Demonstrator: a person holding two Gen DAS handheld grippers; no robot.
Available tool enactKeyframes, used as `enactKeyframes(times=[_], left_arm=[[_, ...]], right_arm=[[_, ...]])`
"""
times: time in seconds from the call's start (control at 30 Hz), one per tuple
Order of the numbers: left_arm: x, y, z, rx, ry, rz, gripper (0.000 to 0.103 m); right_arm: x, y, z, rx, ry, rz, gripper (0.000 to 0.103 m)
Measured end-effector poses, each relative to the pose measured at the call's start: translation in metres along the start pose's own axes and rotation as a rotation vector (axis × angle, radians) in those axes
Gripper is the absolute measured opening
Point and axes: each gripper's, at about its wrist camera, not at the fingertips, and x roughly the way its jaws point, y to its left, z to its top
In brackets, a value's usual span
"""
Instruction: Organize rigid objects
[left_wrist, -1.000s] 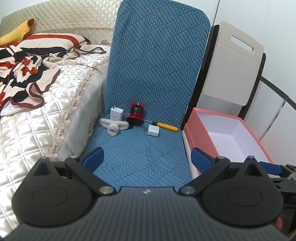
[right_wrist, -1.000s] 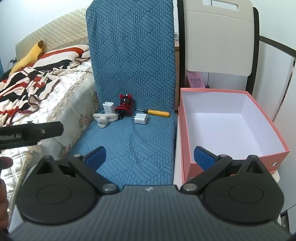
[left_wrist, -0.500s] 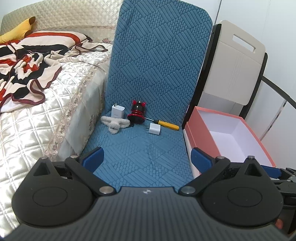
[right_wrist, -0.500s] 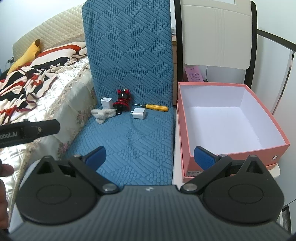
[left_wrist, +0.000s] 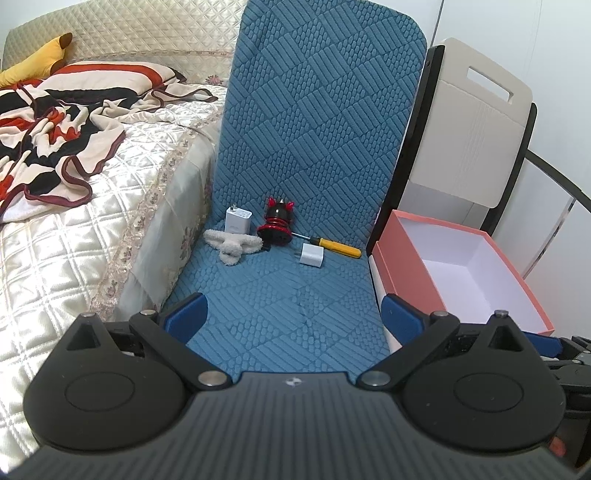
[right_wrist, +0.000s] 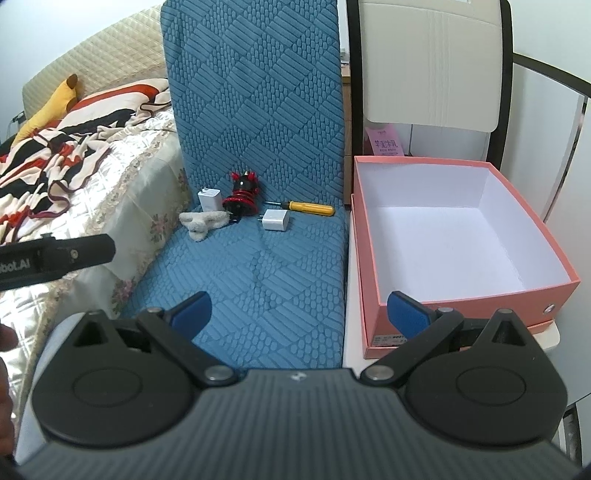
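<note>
On the blue quilted chair seat (left_wrist: 280, 295) (right_wrist: 258, 266), near the backrest, lie a white charger (left_wrist: 238, 219) (right_wrist: 209, 199), a red and black spring toy (left_wrist: 277, 226) (right_wrist: 242, 196), a white plug cube (left_wrist: 312, 254) (right_wrist: 276, 220), a yellow-handled screwdriver (left_wrist: 334, 246) (right_wrist: 308, 208) and a white fluffy piece (left_wrist: 232, 245) (right_wrist: 201, 222). An empty pink box (left_wrist: 461, 273) (right_wrist: 454, 240) stands right of the chair. My left gripper (left_wrist: 291, 317) and right gripper (right_wrist: 299, 308) are open and empty, hovering above the seat's front, well short of the objects.
A bed with a cream quilted cover (left_wrist: 74, 221) and a striped blanket (left_wrist: 48, 122) lies along the chair's left. A folded beige chair (left_wrist: 472, 129) (right_wrist: 432, 62) stands behind the box. The left gripper's body (right_wrist: 55, 254) shows at the left of the right wrist view.
Both grippers have drifted slightly forward and shifted view; the objects look a little nearer. Both jaws stay open and nothing on the seat has moved.
</note>
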Motion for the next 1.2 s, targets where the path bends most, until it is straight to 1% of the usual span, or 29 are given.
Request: enactKeyframes(times=[0.5,0.73,0.83,0.93,1.2], left_arm=[[0.003,-0.003,-0.003,0.011,0.007,0.011,0.102],[0.007,-0.005,-0.006,0.017,0.018,0.018,0.102],[0.009,-0.006,-0.006,0.015,0.021,0.018,0.102],[0.011,-0.005,-0.007,0.013,0.023,0.022,0.102],[0.016,-0.003,-0.009,0.012,0.027,0.026,0.102]], right_arm=[[0.001,-0.001,-0.002,-0.004,0.002,-0.004,0.103],[0.003,-0.002,-0.005,-0.012,0.011,0.004,0.103],[0.002,-0.002,-0.006,-0.006,0.008,0.021,0.103],[0.003,-0.002,-0.007,-0.015,0.007,0.014,0.103],[0.006,-0.005,-0.008,0.003,0.02,0.058,0.103]])
